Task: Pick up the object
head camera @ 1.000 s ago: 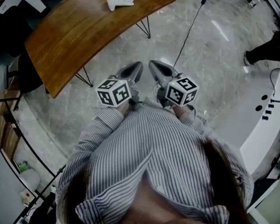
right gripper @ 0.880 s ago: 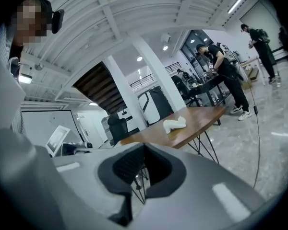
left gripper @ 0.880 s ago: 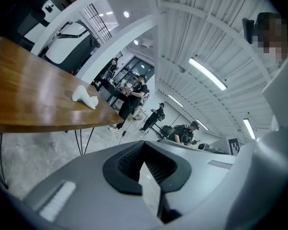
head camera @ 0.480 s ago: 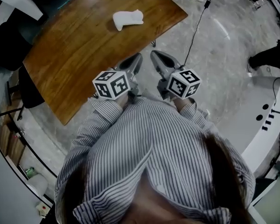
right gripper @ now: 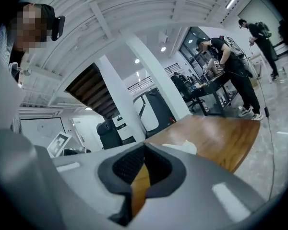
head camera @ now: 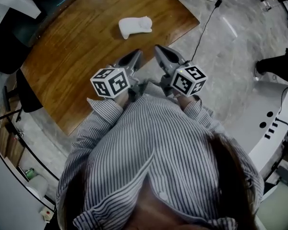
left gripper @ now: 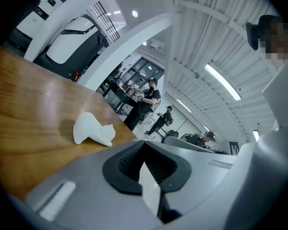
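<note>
Head view shows the white object (head camera: 135, 26) lying on the wooden table (head camera: 72, 56), ahead of both grippers and well apart from their tips. Its shape is hard to make out, perhaps a small moulded figure. Over the last second the table has drawn closer under the tools, so the left gripper (head camera: 134, 56) now reaches over the table's near edge, with the right gripper (head camera: 161, 51) beside it. Both are clenched on nothing. The approach seems under way, and the jaws must part before any grasp.
</note>
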### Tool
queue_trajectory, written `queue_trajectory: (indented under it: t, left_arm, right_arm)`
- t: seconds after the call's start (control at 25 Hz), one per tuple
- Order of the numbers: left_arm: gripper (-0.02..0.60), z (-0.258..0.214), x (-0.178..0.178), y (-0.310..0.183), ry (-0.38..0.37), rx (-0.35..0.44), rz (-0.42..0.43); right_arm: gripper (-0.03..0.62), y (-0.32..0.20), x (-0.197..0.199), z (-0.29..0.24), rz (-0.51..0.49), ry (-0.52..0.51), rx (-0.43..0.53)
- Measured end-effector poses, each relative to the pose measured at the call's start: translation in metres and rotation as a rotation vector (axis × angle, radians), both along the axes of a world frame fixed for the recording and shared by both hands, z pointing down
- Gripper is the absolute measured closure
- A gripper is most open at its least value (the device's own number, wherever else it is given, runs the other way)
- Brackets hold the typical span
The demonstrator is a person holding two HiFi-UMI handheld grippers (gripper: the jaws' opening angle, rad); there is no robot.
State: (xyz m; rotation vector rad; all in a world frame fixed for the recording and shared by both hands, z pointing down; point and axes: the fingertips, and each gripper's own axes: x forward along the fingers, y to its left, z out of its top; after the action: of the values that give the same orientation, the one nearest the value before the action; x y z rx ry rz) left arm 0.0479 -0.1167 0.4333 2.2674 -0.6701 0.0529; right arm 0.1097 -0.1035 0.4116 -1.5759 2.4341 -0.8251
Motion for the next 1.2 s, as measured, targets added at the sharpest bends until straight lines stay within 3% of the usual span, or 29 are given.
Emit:
queue_trajectory:
  t: [0.24,0.44,0.84,1.04,1.2]
  left_arm:
    - [0.581,-0.010,0.004,-0.021,-0.001,0.027,-0.054]
    - [0.581,-0.006,0.011,-0.027,-0.003,-0.001,-0.080]
    - [0.581,0.019,0.001,-0.053,0.020,-0.053,-0.200]
    - [0.581,0.032,0.003,-0.060,0.052,-0.105,-0.253]
    - [0.581,0.045,0.007,-0.062,0.070,-0.136,-0.268]
  right_arm:
    - [0.591,-0.023,-0.003,-0.008,-0.091,0.063,0.030]
    - [0.591,-0.033,-0.006,0.004,-0.213,0.120,-0.012]
    - [0.580,-0.082,-0.022,0.017,-0.513,0.349,-0.001]
    - [0.572,-0.093,-0.035,0.038,-0.692,0.509,-0.004]
    - [0.534,-0.104,-0.038,0.058,-0.810,0.622,-0.006]
